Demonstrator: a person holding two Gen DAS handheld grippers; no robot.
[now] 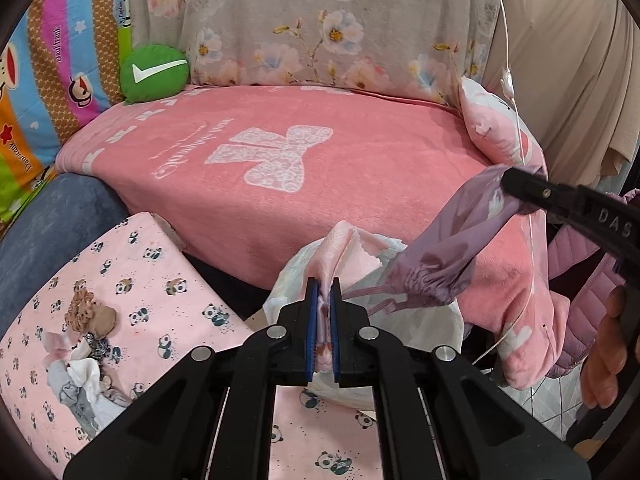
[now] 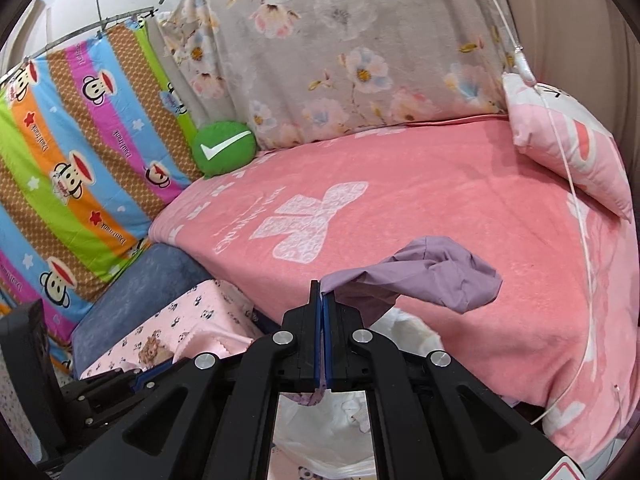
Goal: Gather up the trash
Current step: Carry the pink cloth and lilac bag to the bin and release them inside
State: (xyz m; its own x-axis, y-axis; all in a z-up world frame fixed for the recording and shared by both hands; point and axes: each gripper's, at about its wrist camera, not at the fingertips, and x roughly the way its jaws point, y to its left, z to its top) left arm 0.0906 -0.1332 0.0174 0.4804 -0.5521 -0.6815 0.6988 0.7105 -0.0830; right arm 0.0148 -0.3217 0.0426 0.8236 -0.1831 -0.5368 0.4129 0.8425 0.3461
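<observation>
My left gripper [image 1: 324, 285] is shut on a light pink cloth [image 1: 350, 254] together with the rim of a white plastic bag [image 1: 420, 332], held above the panda-print cushion [image 1: 152, 276]. My right gripper [image 2: 322, 289] is shut on a purple sleeve cover [image 2: 436, 276] and holds it above the pink blanket [image 2: 460, 200]. In the left wrist view the sleeve cover [image 1: 452, 248] hangs from the right gripper [image 1: 520, 190], its elastic cuff at the bag's mouth. A small pile of crumpled scraps [image 1: 86, 344] lies on the panda cushion. The bag shows below the right gripper [image 2: 332, 440].
A green round cushion [image 1: 154, 72] sits at the sofa's back left. A pink pillow [image 2: 568, 148] lies at the right. A thin white cable [image 2: 572, 184] hangs down over the blanket. A striped monkey-print sheet [image 2: 80, 160] hangs at the left. A purple jacket [image 1: 580, 280] lies at the right.
</observation>
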